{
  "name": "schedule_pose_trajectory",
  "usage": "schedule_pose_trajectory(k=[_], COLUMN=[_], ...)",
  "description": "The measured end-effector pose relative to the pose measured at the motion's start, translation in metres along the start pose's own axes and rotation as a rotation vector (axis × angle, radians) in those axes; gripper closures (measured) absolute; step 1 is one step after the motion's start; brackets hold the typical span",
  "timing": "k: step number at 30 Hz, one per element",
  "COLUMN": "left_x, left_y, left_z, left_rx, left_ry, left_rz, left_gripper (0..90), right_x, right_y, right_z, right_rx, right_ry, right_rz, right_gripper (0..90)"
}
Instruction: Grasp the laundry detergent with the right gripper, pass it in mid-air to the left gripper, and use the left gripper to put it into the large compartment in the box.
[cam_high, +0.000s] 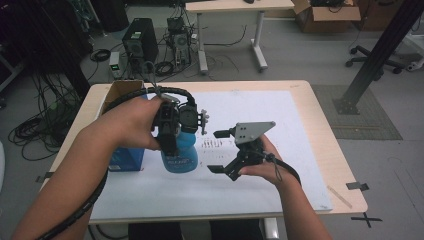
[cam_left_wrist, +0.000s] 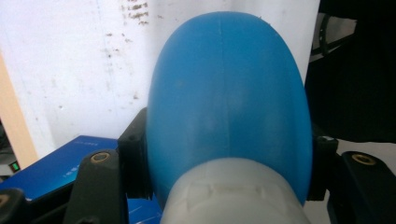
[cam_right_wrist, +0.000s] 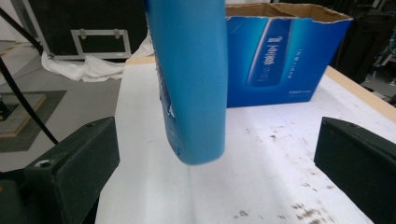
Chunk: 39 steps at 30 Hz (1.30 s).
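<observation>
So, blue cardboard box (cam_high: 126, 159) at the left of the table, top flaps open; can't see what's inside from any angle. Blue bottle (cam_high: 179, 150) held up off the white sheet (cam_high: 260, 190), just in front of that box, pale cap end (cam_left_wrist: 233, 196) toward the left gripper's camera. No telling how full.

Left gripper (cam_high: 172, 145) clamped on the bottle near the cap, a black jaw pressed to each side in the left gripper view. Right gripper (cam_high: 219, 152) spread wide, holding nothing, touching nothing; bottle's rounded bottom hangs between and beyond its two jaws in the right gripper view, well clear of both.

White sheet over most of a light wood table (cam_high: 320, 120), scuffed with dark specks (cam_high: 215, 144) near the middle. Behind: grey floor, computer tower (cam_high: 140, 42), tangle of cables (cam_high: 35, 130), another desk (cam_high: 235, 7), an office chair base (cam_high: 380, 60).
</observation>
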<state>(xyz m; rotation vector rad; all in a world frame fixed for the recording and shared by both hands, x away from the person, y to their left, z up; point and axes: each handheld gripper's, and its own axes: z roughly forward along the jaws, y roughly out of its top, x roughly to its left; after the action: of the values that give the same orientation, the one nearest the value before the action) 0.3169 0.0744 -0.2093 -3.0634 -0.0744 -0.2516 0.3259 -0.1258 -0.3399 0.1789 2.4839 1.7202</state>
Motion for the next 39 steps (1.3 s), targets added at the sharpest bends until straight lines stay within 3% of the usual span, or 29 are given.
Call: schedule_pose_trajectory(k=[9,16,22,26,30,39], left_x=[0.002,0.004,0.007,0.007,0.009,0.021], left_y=[-0.003,-0.005,-0.007,-0.009,-0.012,-0.028], left_z=[0.002,-0.001,-0.005,-0.007,-0.012,-0.031], left_rx=[0.003,-0.002,0.012,0.007,0.002,-0.057], left_ry=[-0.035,-0.042,-0.060,-0.047,-0.049,-0.055], left_rz=[-0.008,-0.058,-0.116,-0.137,-0.169,-0.354], left_gripper=[37.8,37.7,37.7,37.7,37.6,37.7], right_x=[-0.003,-0.003,-0.009,-0.015,-0.024,-0.041], right_y=[-0.002,-0.003,-0.001,0.000,0.003,0.016], right_z=[-0.030,-0.048,-0.063,-0.069,-0.075,-0.090], right_rx=[-0.007,-0.006,0.044,0.102,0.196,0.384], right_ry=[-0.043,-0.081,-0.121,-0.147,-0.161,-0.158], right_rz=[0.001,-0.001,-0.021,-0.033,-0.038,-0.071], right_gripper=[0.3,0.2,0.3,0.4,0.5,1.0])
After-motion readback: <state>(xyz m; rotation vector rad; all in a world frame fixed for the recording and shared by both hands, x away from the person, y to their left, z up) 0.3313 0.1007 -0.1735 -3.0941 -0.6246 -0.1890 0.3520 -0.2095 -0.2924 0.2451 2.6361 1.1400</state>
